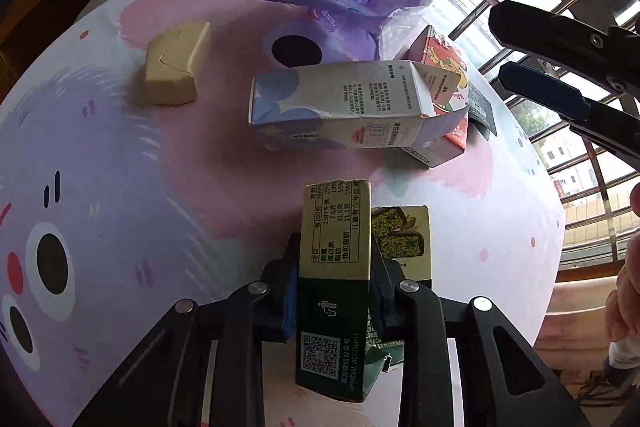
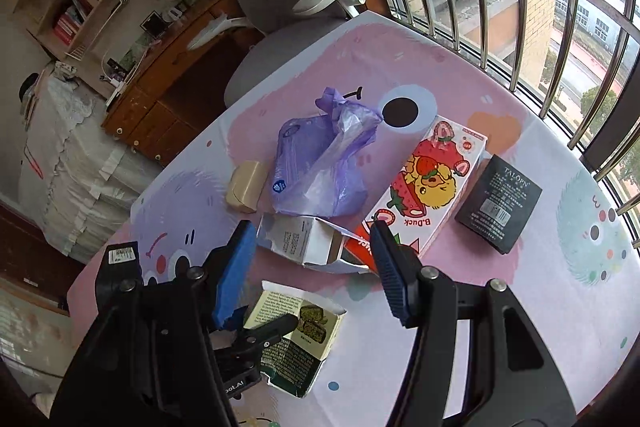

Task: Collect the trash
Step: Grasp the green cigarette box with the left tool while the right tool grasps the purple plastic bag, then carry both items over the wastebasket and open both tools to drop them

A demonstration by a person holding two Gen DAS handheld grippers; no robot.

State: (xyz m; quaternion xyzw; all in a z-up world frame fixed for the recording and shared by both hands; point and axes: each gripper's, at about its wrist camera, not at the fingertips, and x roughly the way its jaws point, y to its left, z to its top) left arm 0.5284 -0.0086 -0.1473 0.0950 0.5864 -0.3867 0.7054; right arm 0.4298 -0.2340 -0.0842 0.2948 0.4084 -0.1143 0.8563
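My left gripper [image 1: 336, 259] is shut on a green and cream snack box [image 1: 336, 227], held just above the tablecloth at the near edge; the right wrist view shows that box [image 2: 308, 331] with its flap open in the left gripper [image 2: 280, 331]. My right gripper [image 2: 312, 231] is open and hovers over a white and blue carton [image 2: 300, 239] lying on its side. Behind the carton [image 1: 340, 107] lie a purple plastic bag [image 2: 320, 163], a strawberry B.Duck box [image 2: 436, 187], a black box [image 2: 500, 203] and a beige box [image 2: 246, 187]. The right gripper [image 1: 500, 47] shows at upper right.
The table wears a pink and purple cartoon cloth [image 2: 480, 307]. A grey chair [image 2: 280, 39] stands at its far side, with a wooden desk [image 2: 168, 99] and shelves beyond. A barred window [image 2: 520, 7] runs along the right. A person's hand [image 1: 628, 267] shows at the right edge.
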